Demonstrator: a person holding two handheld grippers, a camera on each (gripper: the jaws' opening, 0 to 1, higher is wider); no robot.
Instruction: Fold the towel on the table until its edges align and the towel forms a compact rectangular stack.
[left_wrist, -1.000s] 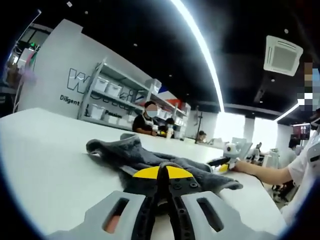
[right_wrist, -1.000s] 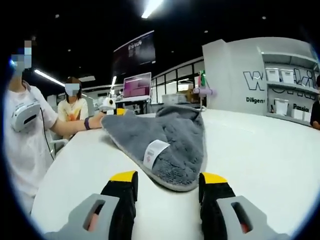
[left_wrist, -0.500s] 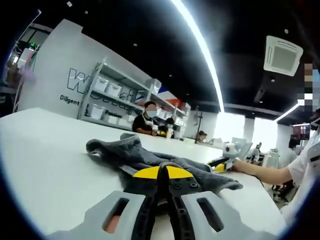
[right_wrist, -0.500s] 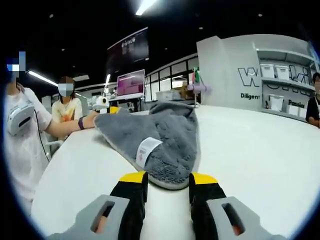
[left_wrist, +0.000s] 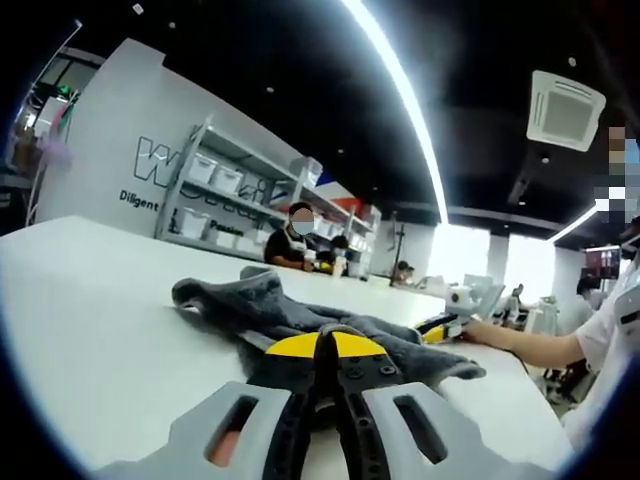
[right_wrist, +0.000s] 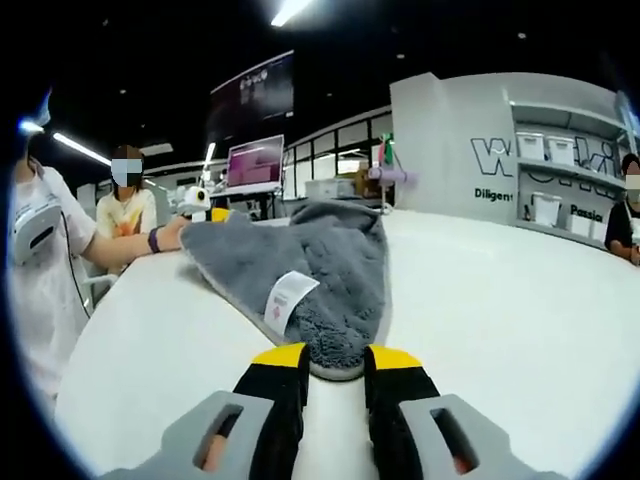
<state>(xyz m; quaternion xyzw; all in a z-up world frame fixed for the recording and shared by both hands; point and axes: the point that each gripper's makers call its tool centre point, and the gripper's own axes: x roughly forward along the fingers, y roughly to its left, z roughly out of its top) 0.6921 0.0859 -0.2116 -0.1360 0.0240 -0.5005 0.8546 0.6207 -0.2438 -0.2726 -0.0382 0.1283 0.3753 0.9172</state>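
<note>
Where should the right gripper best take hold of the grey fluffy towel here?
Probably at the rounded hemmed corner of the grey fluffy towel, approached low along the white table. That corner points between the right gripper jaws, thin and flat beside the white label.

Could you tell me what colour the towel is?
Grey towel, best seen in the right gripper view.

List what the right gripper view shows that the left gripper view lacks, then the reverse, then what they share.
Right gripper view: the towel's white label and a pink-lit laptop screen; the right gripper has its jaws closing around the towel's near corner.
Left gripper view: a ceiling air vent and the left gripper, jaws together on the towel.
Both: the grey towel on the white table.
</note>
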